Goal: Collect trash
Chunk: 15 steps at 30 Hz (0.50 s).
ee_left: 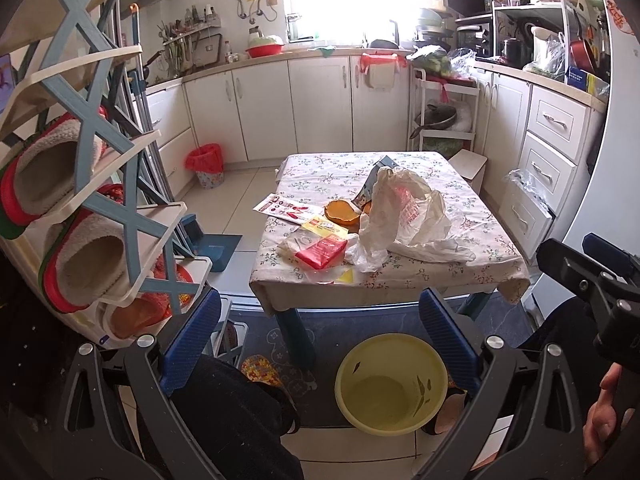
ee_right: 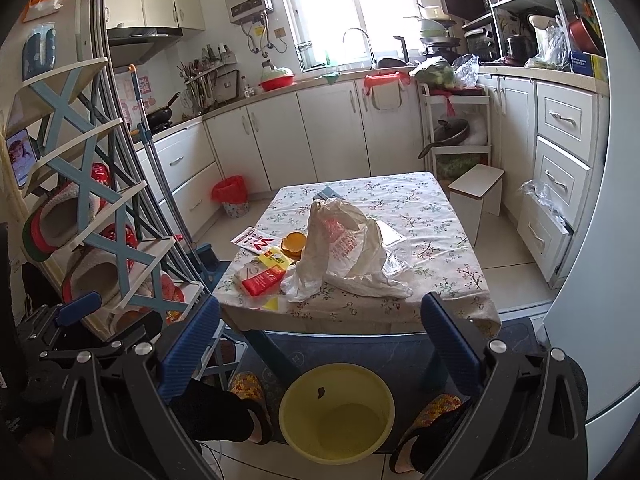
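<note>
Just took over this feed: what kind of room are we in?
A home kitchen, most likely: cabinets under a counter, a sink tap by the window, and a wok on the stove.

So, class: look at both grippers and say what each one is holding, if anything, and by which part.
Nothing is held. The left gripper and the right gripper both have their jaws apart and empty, short of the trash on the table.

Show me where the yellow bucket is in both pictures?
Left wrist view: the yellow bucket sits low and right of centre, on the floor before the table.
Right wrist view: the yellow bucket sits low and central, between two slippered feet.
Shared landmark: the white plastic bag on the table.
</note>
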### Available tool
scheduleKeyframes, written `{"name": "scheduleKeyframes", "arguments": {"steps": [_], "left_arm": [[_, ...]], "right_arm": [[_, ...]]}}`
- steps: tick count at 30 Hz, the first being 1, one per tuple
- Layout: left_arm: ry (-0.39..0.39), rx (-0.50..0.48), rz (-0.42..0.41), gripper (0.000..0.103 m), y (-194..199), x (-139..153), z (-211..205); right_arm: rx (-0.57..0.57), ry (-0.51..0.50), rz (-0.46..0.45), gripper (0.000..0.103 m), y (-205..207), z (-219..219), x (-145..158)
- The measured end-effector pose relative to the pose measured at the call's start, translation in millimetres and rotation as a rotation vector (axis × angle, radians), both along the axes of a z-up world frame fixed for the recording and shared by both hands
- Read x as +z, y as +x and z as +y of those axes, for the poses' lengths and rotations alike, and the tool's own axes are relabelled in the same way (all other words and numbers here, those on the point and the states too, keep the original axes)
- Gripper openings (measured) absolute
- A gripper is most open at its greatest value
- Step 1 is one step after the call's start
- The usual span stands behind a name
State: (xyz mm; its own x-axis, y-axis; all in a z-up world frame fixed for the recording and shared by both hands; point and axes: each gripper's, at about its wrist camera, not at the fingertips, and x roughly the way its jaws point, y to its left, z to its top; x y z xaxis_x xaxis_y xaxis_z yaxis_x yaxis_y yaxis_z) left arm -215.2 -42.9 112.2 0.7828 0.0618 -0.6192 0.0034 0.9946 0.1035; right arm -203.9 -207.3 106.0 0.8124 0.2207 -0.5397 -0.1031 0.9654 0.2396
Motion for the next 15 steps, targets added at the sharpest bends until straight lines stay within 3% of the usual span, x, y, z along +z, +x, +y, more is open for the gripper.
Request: {"name": "scheduleKeyframes", "arguments": {"steps": [15], "left_arm": [[0.000, 0.006, 0.048, 0.095, 26.3, -15.0, -0.9]], "right_arm": [[0.011, 0.002, 0.042, 0.096, 29.3, 0.2, -14.1]]}}
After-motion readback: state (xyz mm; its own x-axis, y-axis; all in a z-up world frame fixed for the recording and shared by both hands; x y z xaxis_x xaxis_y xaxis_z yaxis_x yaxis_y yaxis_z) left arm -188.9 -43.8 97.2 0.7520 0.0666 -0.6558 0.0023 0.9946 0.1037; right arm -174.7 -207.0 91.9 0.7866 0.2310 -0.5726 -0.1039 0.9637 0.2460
